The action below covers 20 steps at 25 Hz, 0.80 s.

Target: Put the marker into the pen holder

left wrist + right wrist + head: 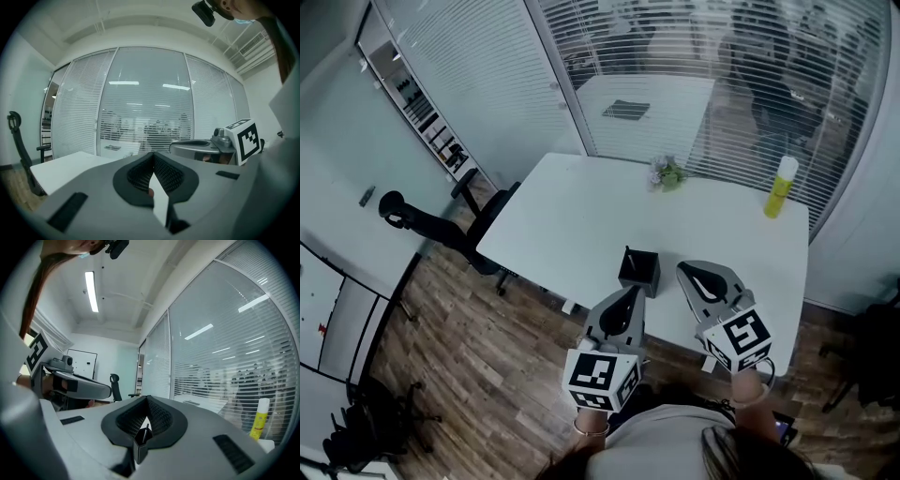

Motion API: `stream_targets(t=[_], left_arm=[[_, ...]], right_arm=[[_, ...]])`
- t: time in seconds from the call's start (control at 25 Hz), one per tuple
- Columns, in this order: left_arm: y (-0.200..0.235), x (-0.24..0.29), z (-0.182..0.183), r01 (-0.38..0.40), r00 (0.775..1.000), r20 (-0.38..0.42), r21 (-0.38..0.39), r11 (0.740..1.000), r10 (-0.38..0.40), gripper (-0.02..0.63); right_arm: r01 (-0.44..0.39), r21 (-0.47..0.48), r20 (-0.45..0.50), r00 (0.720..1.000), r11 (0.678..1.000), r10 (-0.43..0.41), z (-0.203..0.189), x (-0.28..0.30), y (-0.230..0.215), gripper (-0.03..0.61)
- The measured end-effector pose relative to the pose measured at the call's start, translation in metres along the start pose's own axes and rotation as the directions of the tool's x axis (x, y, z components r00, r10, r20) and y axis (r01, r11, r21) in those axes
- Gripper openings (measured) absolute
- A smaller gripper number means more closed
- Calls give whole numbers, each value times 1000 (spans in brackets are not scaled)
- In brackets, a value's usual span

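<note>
A black square pen holder [639, 271] stands on the white table [581, 220] near its front edge. A thin dark marker [628, 255] sticks up from its back left corner. My left gripper [632, 292] hovers just in front of the holder, shut with nothing in it. Just right of the holder, my right gripper [685, 269] is also shut and empty. In the right gripper view the holder [139, 448] and the marker [146, 431] show through the gap under the closed jaw tips [147, 402]. The left gripper view shows closed tips [153, 157] and only table beyond.
A yellow bottle [781, 187] stands at the table's far right and a small plant [666, 173] at its far edge. A black office chair [445, 228] sits off the table's left side. Glass walls with blinds [694, 56] stand behind.
</note>
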State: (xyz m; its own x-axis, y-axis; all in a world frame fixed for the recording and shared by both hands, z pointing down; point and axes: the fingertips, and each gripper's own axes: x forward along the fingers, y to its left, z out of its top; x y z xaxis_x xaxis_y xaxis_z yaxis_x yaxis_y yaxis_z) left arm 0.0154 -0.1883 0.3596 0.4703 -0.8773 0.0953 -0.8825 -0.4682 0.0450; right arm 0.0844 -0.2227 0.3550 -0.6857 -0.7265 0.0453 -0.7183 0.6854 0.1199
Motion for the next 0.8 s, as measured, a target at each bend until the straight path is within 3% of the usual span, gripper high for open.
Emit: stream_targets(t=[0.52,0.8], left_arm=[[45,-15,3,37,999,16,-3,999,-37,18],[58,-28,3,61,998,16,32,998,-62,18]], right_arm=[[71,-15,-36,997,997,-71,5,29,25,28],[96,-34,-35,995,995,-97,12,39,42,28]])
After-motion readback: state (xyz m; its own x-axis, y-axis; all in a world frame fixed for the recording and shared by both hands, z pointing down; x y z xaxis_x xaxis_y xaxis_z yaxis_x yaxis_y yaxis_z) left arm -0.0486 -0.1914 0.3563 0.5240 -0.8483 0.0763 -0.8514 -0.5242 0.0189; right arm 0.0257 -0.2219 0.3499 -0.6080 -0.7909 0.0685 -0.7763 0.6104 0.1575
